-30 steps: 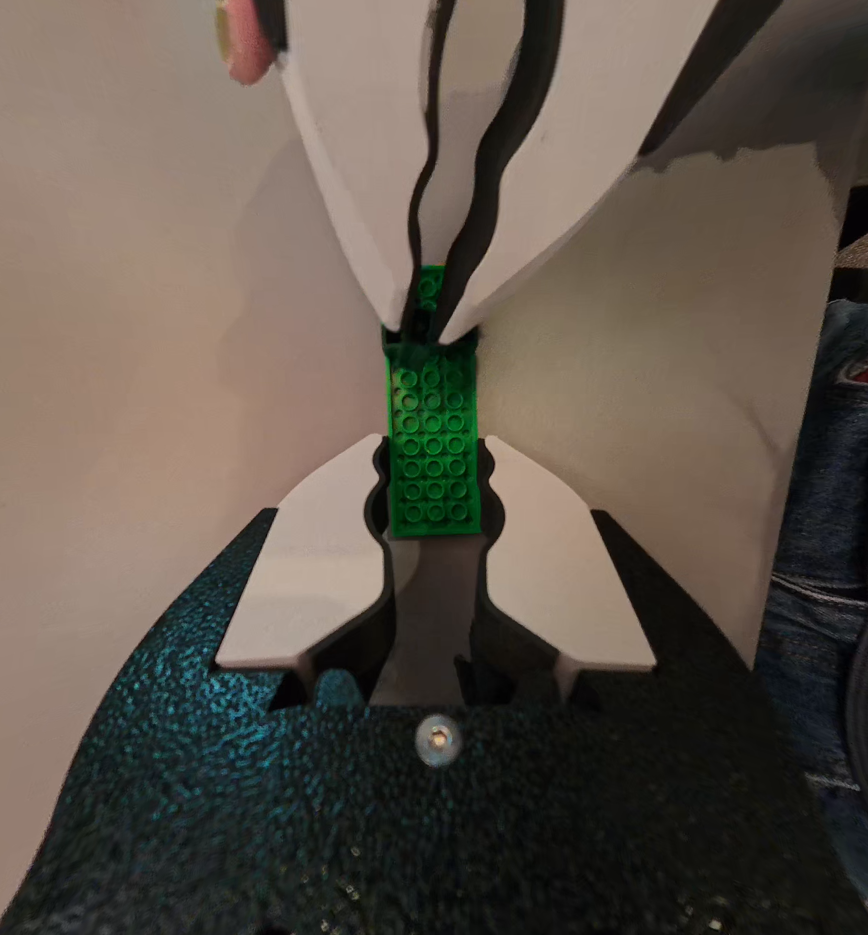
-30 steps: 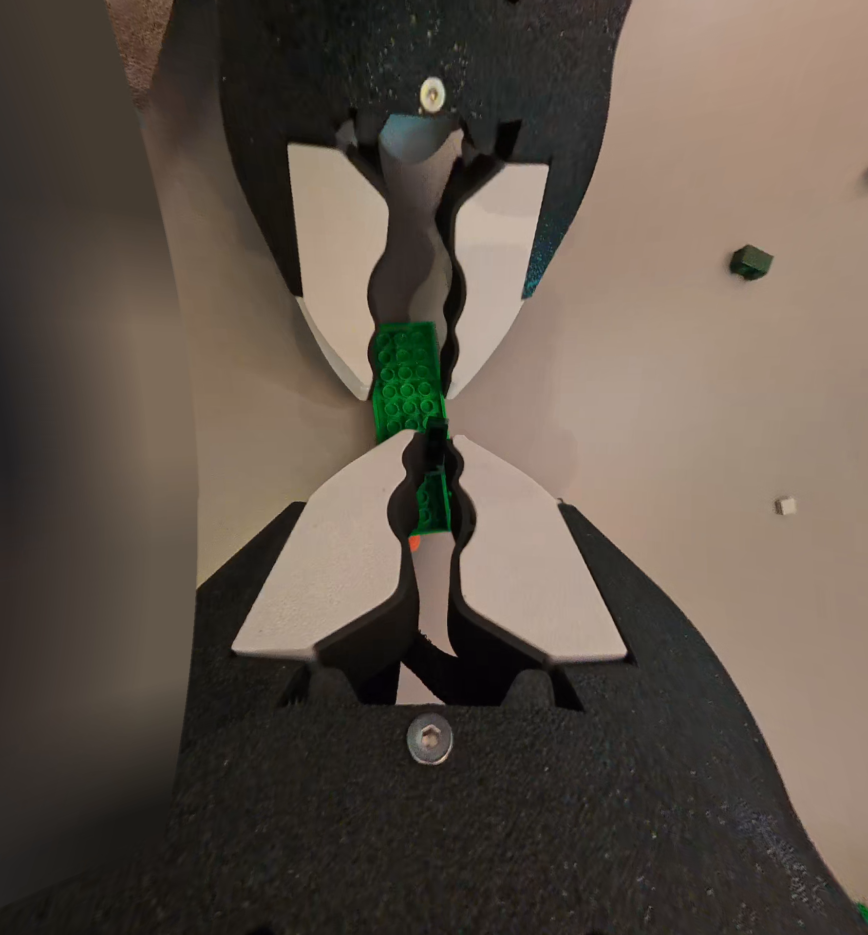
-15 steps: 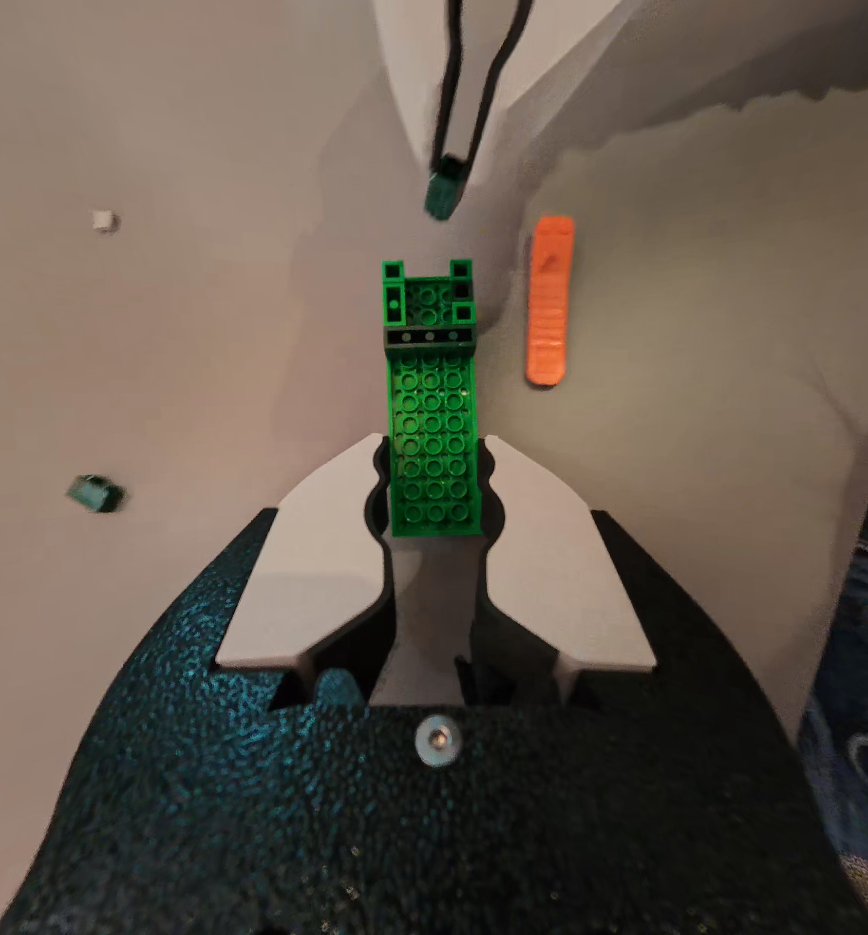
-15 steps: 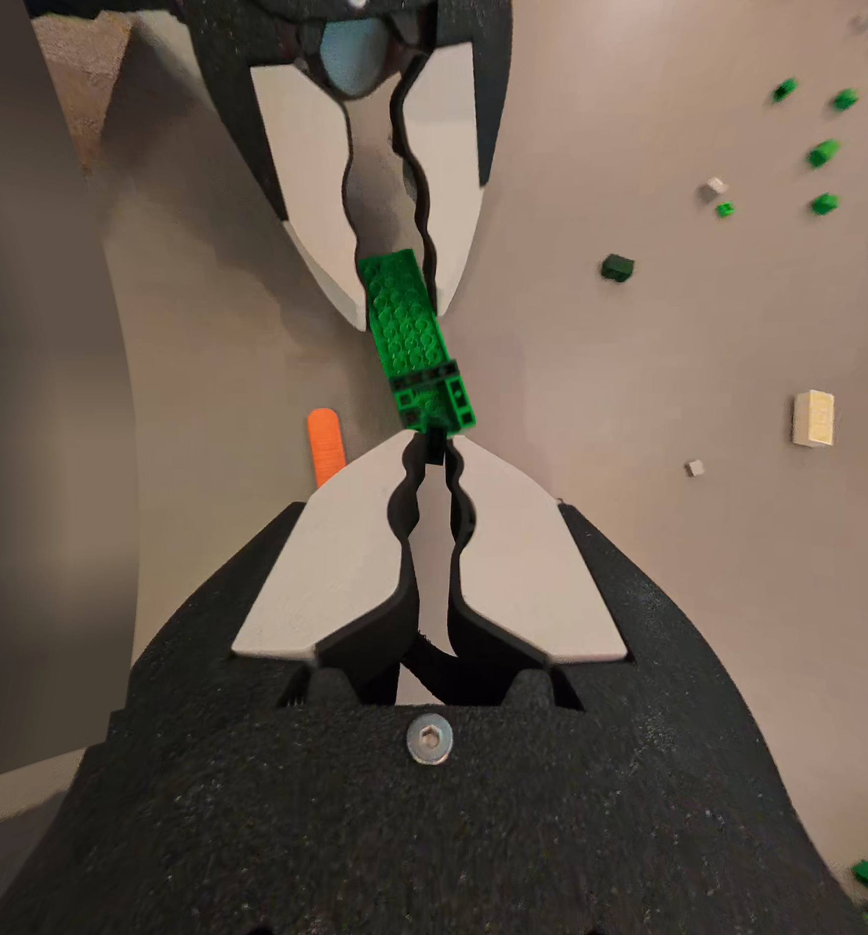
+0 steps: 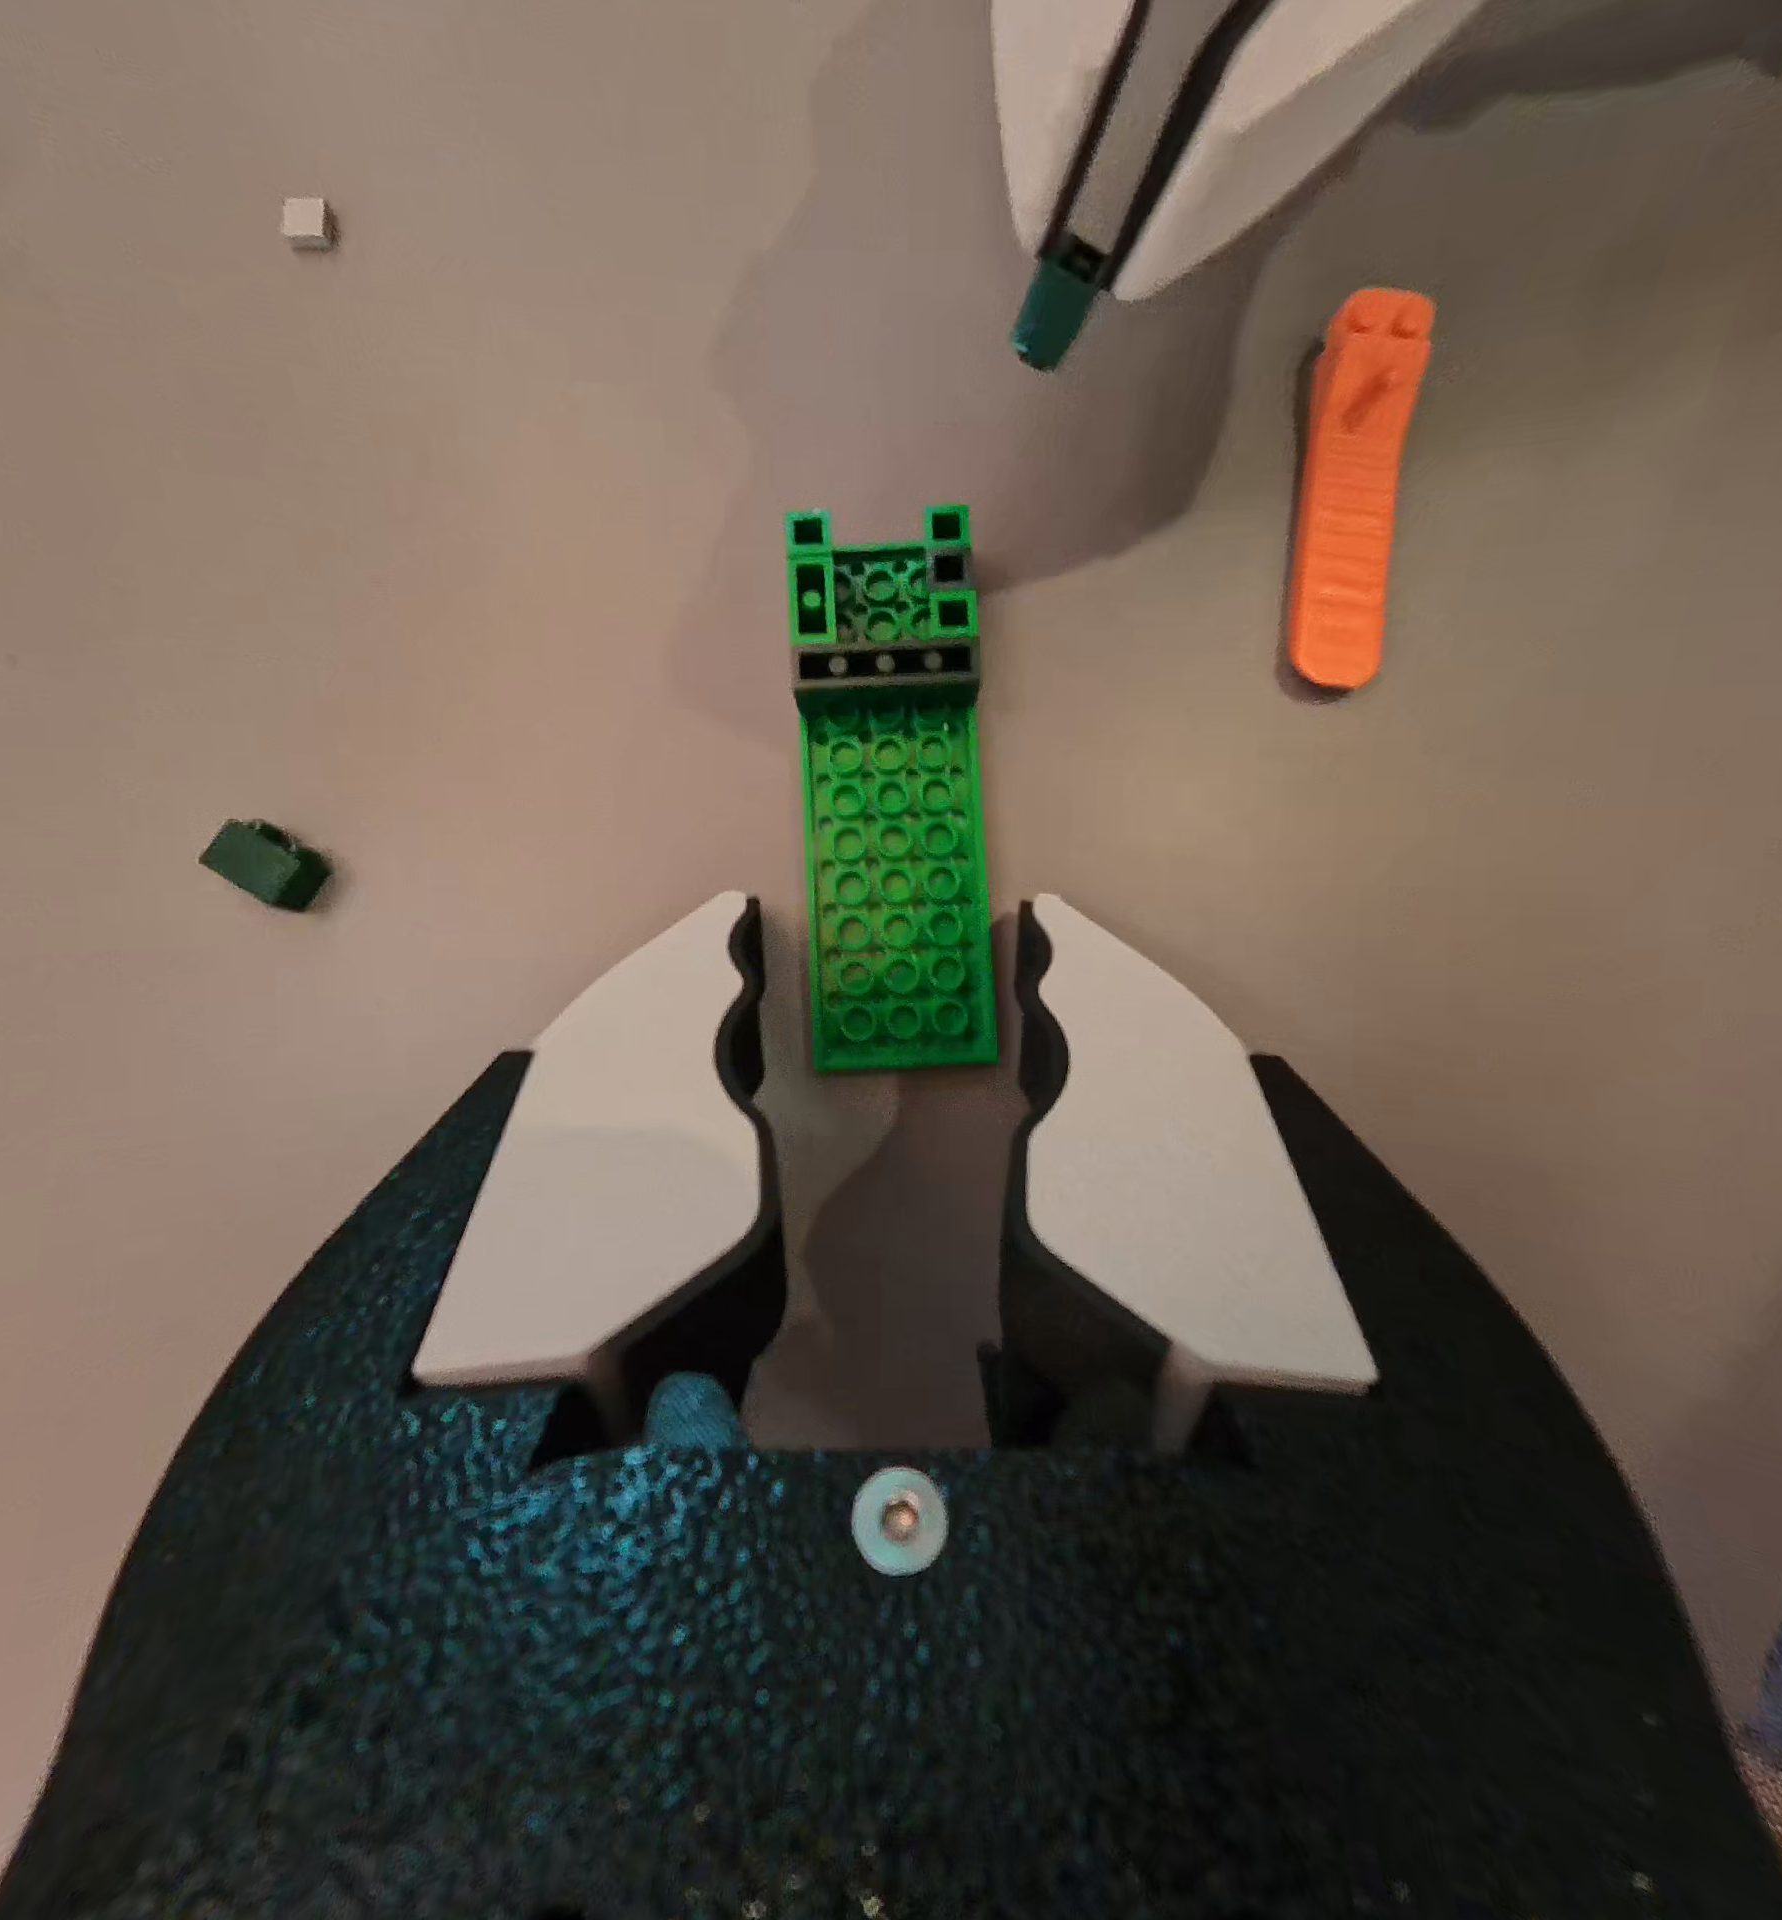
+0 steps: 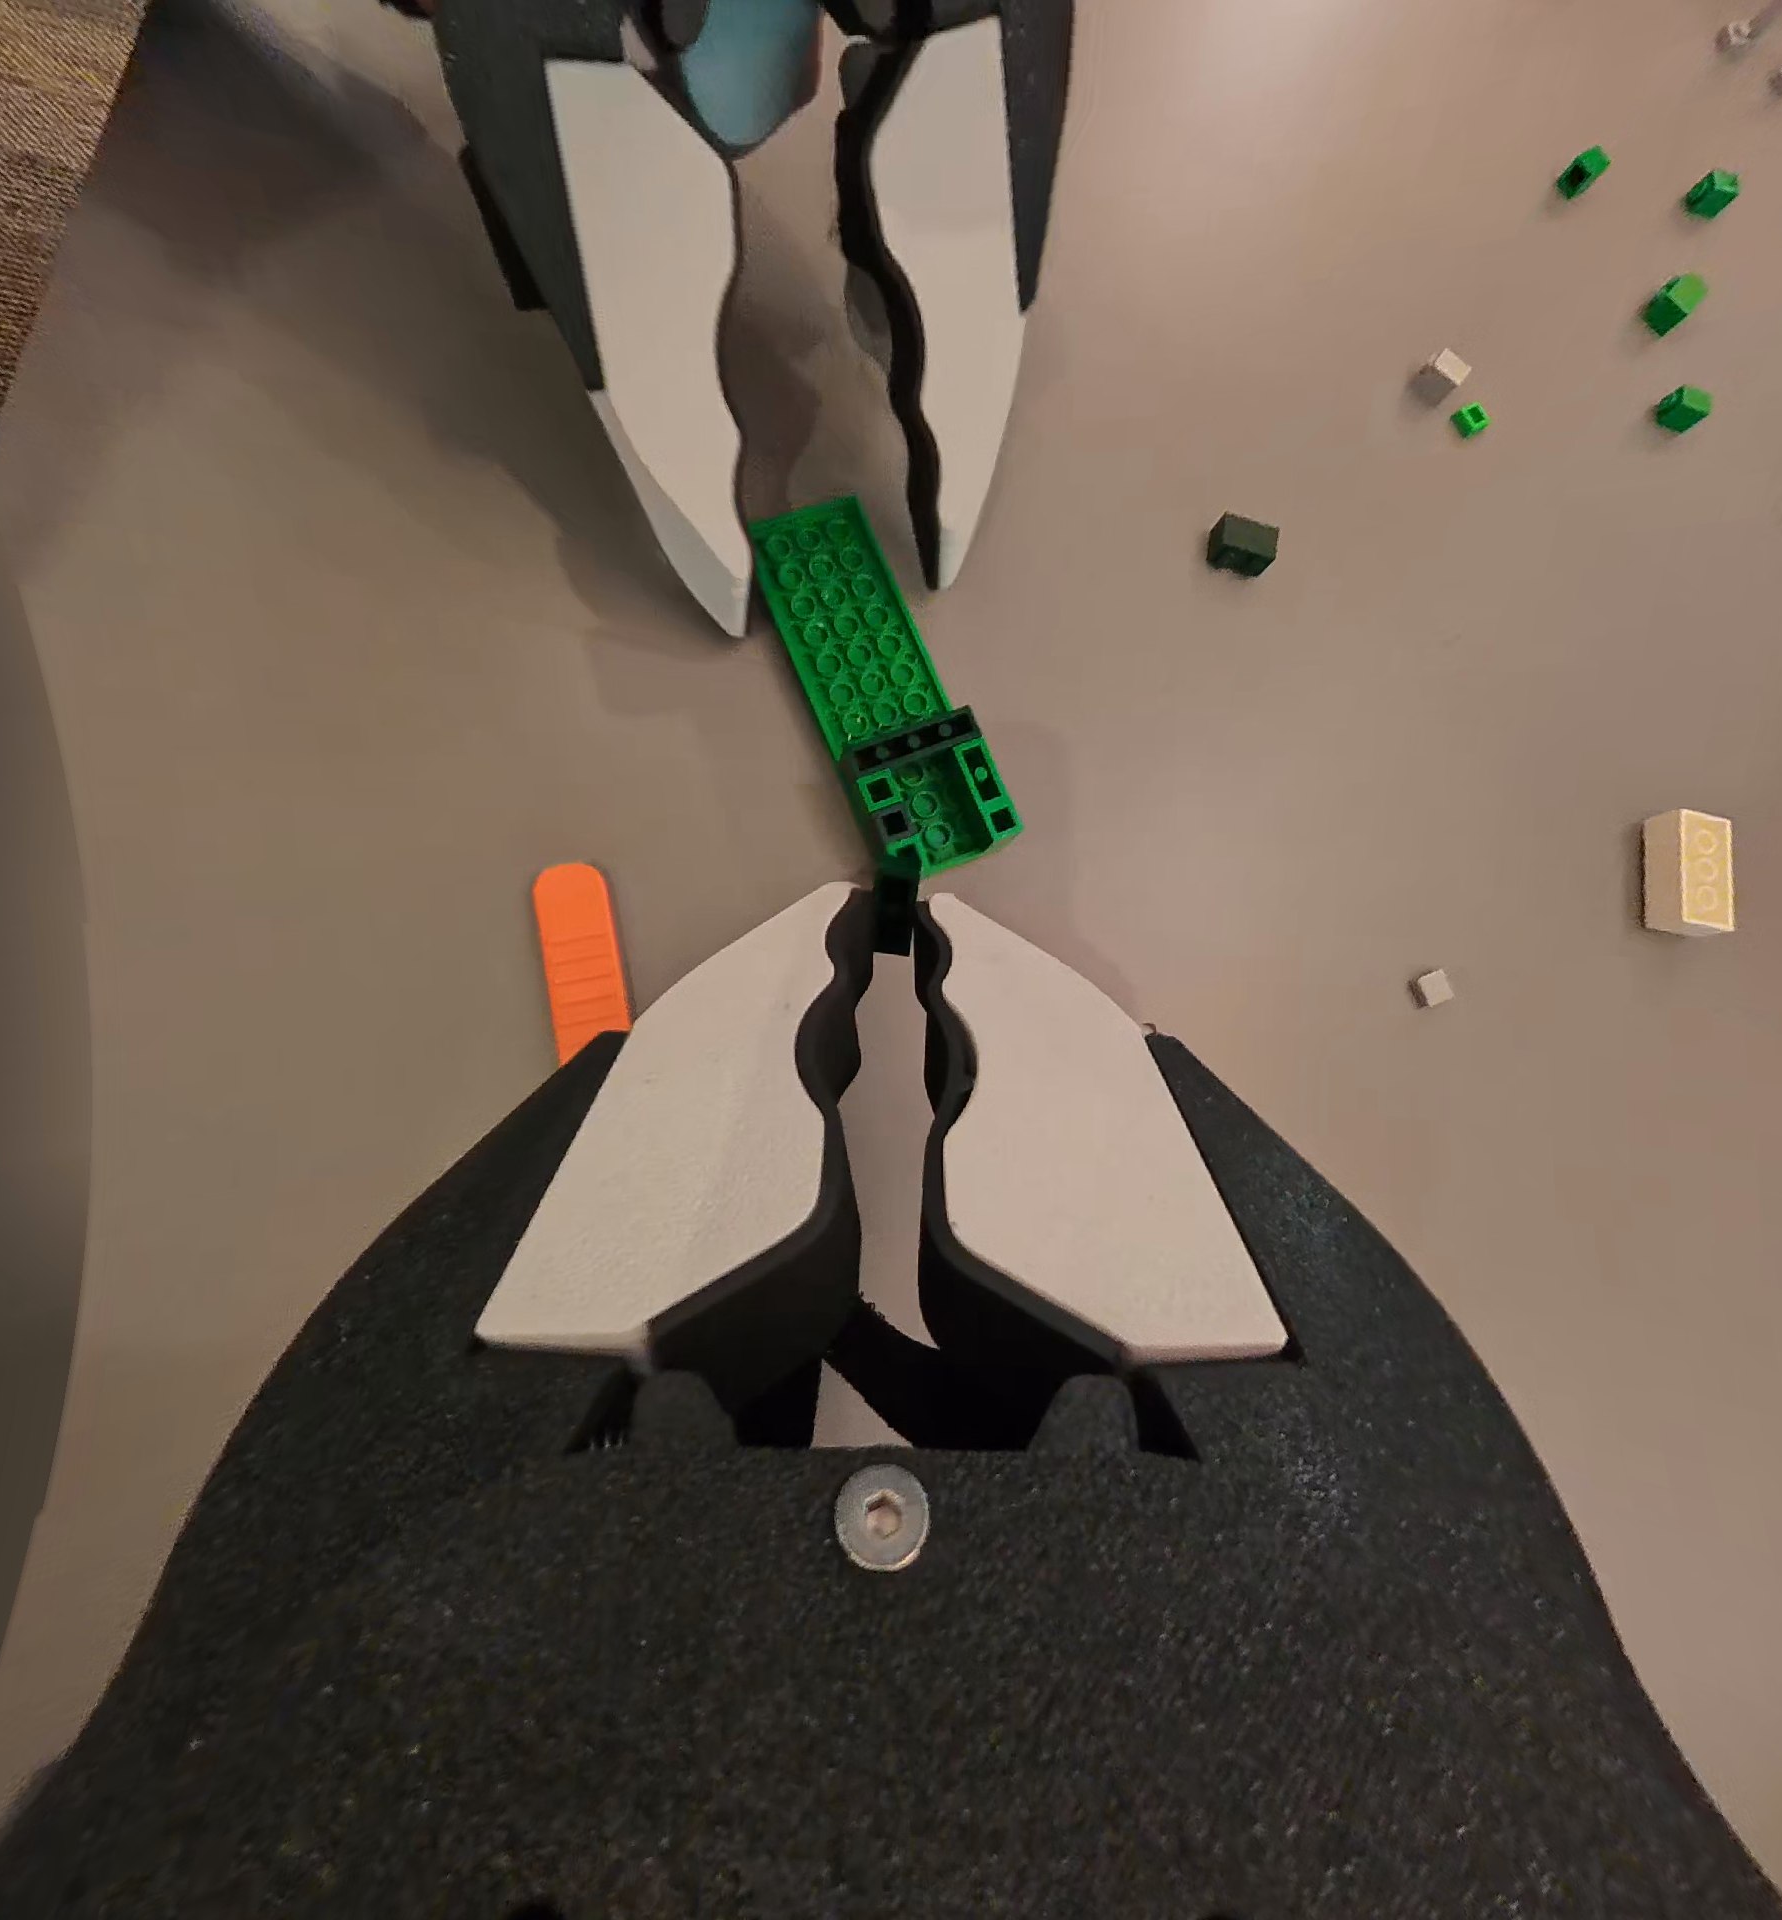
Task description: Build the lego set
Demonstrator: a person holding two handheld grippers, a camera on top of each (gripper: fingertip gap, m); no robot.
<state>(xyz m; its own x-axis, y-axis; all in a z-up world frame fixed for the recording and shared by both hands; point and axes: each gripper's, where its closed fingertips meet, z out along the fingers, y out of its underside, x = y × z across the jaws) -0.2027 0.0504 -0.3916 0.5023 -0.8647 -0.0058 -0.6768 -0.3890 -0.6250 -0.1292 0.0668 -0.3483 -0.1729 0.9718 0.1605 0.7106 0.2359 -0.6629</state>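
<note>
Left gripper (image 5: 889, 940) low over table (image 5: 451, 582), fingers spread, released; near end of green plate assembly (image 5: 892, 831) lies between tips, gap on both sides. Right gripper (image 6: 892, 906) opposite, fingers clenched on small dark green brick (image 5: 1051, 312), held just off assembly's far end. Orange brick separator (image 5: 1354, 499) right of assembly. Dark green brick (image 5: 266, 864) and small grey piece (image 5: 305, 223) left, well apart. Tan brick (image 6: 1687, 873), scattered green bits beyond.

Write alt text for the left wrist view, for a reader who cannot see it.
A long green lego plate with small bricks on its far end lies on a beige table, its near end between the open fingers of the left gripper. Farther off, the right gripper pinches a small dark green brick beside an orange tool.
</note>
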